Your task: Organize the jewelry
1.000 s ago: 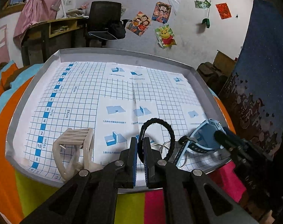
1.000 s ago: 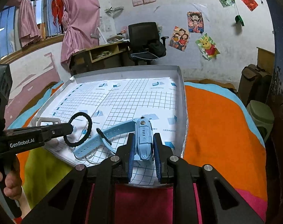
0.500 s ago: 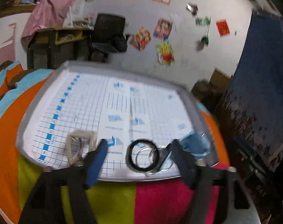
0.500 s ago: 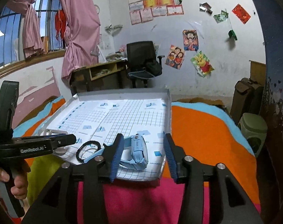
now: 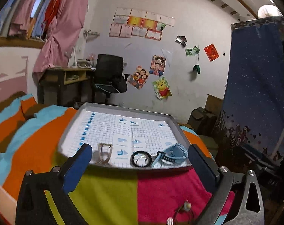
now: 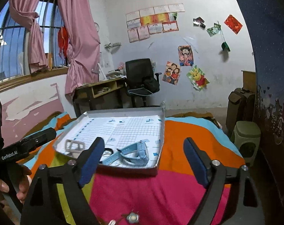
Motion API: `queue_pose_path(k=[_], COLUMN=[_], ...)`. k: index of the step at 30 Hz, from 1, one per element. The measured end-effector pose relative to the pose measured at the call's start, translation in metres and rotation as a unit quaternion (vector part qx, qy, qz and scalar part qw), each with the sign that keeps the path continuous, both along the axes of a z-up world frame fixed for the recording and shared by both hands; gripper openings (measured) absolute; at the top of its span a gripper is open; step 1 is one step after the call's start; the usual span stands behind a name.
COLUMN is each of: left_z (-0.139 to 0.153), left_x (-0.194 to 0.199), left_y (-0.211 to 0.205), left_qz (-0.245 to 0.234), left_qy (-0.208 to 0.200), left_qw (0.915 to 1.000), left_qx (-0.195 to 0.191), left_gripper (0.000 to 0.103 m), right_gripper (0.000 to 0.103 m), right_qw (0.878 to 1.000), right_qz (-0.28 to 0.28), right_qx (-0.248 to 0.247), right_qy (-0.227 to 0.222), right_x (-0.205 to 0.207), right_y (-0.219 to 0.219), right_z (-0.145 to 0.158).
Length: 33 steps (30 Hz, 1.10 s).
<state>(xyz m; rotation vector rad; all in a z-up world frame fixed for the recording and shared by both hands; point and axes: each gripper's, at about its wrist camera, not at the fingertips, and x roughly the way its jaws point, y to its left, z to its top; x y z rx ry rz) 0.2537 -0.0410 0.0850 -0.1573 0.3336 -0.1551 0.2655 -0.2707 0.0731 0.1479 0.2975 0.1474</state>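
A grey tray (image 5: pixel 179 129) lined with blue grid paper lies on the striped bed cover; it also shows in the right wrist view (image 6: pixel 161 131). Near its front edge lie a black bracelet (image 5: pixel 141 159), metal rings under it, a light blue watch (image 5: pixel 174 152) (image 6: pixel 136 152) and a white open-frame stand (image 5: pixel 104 152) (image 6: pixel 74 146). My left gripper (image 5: pixel 138 150) is open and empty, held back above the cover before the tray. My right gripper (image 6: pixel 143 146) is open and empty, likewise back from the tray. The left gripper's body (image 6: pixel 27 146) shows at the left of the right wrist view.
A small beaded pendant on a cord (image 5: pixel 186 206) (image 6: pixel 132 217) lies on the pink cover near me. A desk (image 6: pixel 100 90) and black chair (image 6: pixel 140 78) stand by the far wall. A green stool (image 6: pixel 247 138) and dark blue wardrobe (image 5: pixel 258 93) are on the right.
Both grippers opened, the left letting go of the black bracelet and the right of the blue watch, and both drew back and up from the tray. Bracelet and watch now lie in the tray.
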Motion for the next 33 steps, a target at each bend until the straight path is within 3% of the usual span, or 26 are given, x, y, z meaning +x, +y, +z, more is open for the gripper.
queue_pose_path(k=[14,24,33], left_z=[0.002,-0.015,-0.028], left_x=[-0.111,-0.171,-0.211], left_y=[0.009,0.018,0.03], left_qz=[0.012,0.017,0.023], left_qy=[-0.025,-0.027,-0.026], left_qw=[0.9993,0.9986,0.9983], left_qx=[0.024,0.042,0.047], left_gripper=[0.103,0.103,0.103], right_gripper=[0.094,0.094,0.094], right_qw=[0.999,0.998,0.998], right_qz=[0.005,-0.002,-0.009], right_qx=[-0.007,-0.013,-0.03], right_qy=[-0.045,-0.055,-0.054], right_x=[-0.127,-0.208,-0.256], right_y=[0.012,0.016,0.024], right_z=[0.016,0.001,-0.009])
